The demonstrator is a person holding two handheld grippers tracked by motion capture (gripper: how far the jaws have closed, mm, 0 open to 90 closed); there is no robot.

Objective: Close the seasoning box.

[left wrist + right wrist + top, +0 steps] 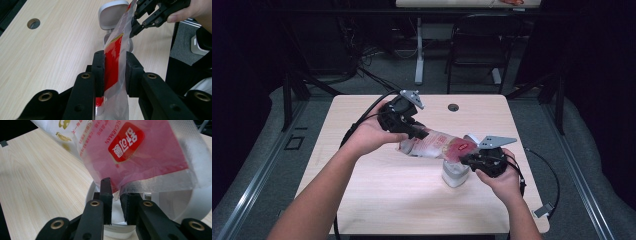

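Two tongs hold one plastic pouch [439, 145] between them, up off the desk [377, 185] and stretched roughly level above the white container [455, 174]. Pouch: thin, glossy film, flat w/ a clear sealed strip along one edge; body part see-through, part printed red, w/ a red rounded label in white characters, small red text and gold motifs on a paler section. Left tongs [422, 133] grip the pouch end farthest from the container; in the left gripper view [113, 67] the two black blocky pads sit close either side of the film, narrow gap, bag pinched edge-on betw. them. Right tongs [463, 159] have the end directly over the container; in the right gripper view [115, 195] pads stand only slightly apart and clamp the lower corner of the pouch [140, 157], just by the clear seam. Container [175, 205] is smooth white plastic, round-walled, open mouth right under that corner; its hinged lid [110, 15], rounded-square w/ grey inner face, stands up behind the pouch. Desk is pale wood-grain laminate, matte, w/ a round cable hole [453, 107] beyond the container, well apart from it. Tongs are black hard plastic w/ brass-coloured rivets.
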